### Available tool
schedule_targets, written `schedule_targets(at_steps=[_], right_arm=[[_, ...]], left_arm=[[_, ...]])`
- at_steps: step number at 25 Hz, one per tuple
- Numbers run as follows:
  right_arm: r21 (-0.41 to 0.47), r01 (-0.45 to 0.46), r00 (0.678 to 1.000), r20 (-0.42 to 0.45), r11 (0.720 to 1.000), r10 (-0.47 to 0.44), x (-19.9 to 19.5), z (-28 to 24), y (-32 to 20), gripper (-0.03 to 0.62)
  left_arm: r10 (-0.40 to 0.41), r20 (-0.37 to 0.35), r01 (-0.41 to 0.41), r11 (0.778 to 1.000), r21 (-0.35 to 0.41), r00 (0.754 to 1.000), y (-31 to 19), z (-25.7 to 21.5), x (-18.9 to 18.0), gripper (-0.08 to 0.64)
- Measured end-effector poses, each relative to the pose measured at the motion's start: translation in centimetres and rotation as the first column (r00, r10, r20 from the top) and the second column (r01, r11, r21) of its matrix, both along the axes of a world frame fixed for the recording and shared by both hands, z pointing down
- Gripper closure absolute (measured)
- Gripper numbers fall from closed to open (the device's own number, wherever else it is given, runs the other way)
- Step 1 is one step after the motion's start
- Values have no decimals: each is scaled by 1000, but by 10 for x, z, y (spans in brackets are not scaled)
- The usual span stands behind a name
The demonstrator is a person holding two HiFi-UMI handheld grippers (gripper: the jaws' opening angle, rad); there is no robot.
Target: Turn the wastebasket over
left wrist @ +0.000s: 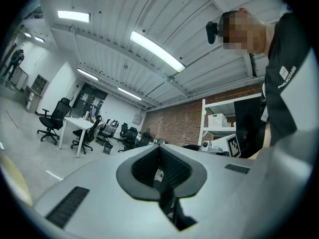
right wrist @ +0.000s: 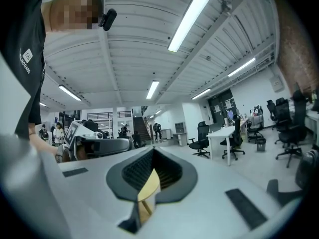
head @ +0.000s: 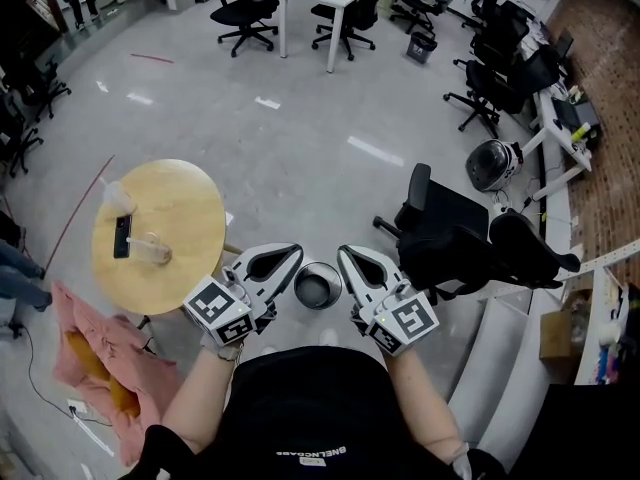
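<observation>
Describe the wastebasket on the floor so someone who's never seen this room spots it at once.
From the round wooden table at left, look right along the grey floor to just ahead of the person. The wastebasket shows there between the tips of the left gripper and the right gripper: small, round and dark with a pale rim, unlike the black office chair beside it.

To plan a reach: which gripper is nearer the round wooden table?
Left. The left gripper is just beside the round wooden table; the right gripper is farther off, past the wastebasket.
</observation>
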State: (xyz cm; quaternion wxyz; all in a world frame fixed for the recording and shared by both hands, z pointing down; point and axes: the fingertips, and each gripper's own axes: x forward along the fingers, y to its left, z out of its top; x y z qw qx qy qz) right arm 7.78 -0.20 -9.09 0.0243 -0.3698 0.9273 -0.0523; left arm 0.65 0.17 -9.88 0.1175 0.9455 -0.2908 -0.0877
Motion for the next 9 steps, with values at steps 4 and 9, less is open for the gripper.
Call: schedule_targets(at_steps=[4, 9], right_arm=[[3, 6, 1000, 5, 1000, -6, -1, -1, 0, 583], [14, 8, 1000, 18, 1000, -8, -3, -5, -2, 582]], left_arm=[[-3, 2, 3, 1000, -2, 1000, 1, -1, -1, 546], [3, -4, -3, 1000, 1, 1000, -2, -2, 0, 546]])
